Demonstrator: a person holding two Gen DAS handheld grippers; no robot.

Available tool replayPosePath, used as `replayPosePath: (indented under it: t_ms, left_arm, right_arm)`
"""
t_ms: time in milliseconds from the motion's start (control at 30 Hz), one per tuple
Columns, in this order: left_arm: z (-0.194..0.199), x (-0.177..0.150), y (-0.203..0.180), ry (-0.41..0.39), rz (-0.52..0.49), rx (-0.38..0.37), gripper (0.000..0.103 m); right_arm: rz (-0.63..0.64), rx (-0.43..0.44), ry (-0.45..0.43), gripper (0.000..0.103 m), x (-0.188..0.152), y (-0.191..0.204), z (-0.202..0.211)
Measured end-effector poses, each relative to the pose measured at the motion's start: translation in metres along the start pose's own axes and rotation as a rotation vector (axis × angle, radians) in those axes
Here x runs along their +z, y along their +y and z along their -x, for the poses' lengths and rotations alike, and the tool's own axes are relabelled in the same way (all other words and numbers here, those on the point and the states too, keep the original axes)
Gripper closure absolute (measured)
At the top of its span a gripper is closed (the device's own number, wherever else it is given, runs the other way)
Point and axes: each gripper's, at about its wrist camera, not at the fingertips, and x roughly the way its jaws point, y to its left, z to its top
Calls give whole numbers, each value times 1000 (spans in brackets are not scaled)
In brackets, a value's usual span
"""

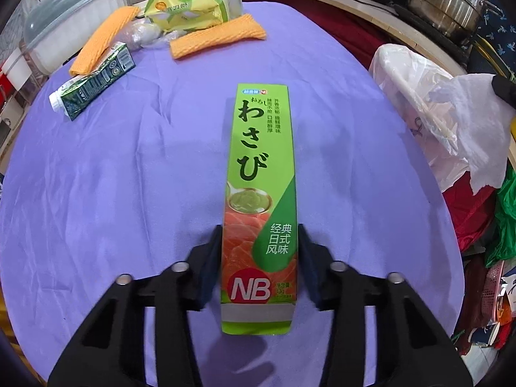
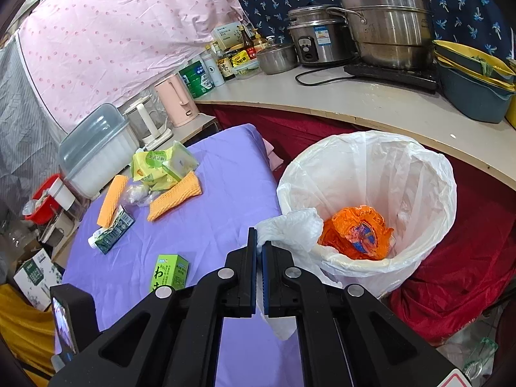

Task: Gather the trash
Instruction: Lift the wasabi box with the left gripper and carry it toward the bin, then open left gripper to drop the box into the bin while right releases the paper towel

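Left jaws: left gripper [image 1: 259, 254] has its blue pads pinching the near end of the wasabi box [image 1: 259, 200], one pad on each long side.
Right jaws: right gripper [image 2: 259, 254] is pressed together on a fold of the white bin liner [image 2: 371, 174], at the near left of the bin's rim.
Box, place: flat on the purple tablecloth [image 1: 129, 177], mid-table, long axis running near to far.
Box, handling: thin card carton, likely light and easily crushed; printed faces look glossy, so judged a bit slippery. A hold across the narrow sides near one end, as here, seems sound; a hard squeeze would buckle it.
Box, writing: large "わさび", a red disc reading "NB", Chinese "经典日式风味", a picture of green paste over salmon.
Other trash: dark green carton [image 1: 93, 93] far left, small print unreadable; two orange foam nets [image 1: 219, 37]; yellow-green snack bag [image 1: 190, 8], text too blurred.
Bin: orange bag [image 2: 354, 232] already inside.
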Motion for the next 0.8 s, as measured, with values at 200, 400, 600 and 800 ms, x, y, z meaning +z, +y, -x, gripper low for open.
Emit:
replayPosePath:
  t_ms: [200,400,600,800]
  left_arm:
    - [7,5,-9,-14,-18,-19,66]
    - [32,20,-28,-75,-53,-58,66]
    - [57,53,-76,-160,-158,-124,66]
    - [55,85,-136,-192,-282,-162,66]
  right_arm:
    - [-9,-7,5,100,-3,-7,0]
    - [-25,-12,-17,100,4,-19,5]
    - [-42,-26,-65,100,30,-43,12]
    - [-74,-42,-88,100,58,-75,5]
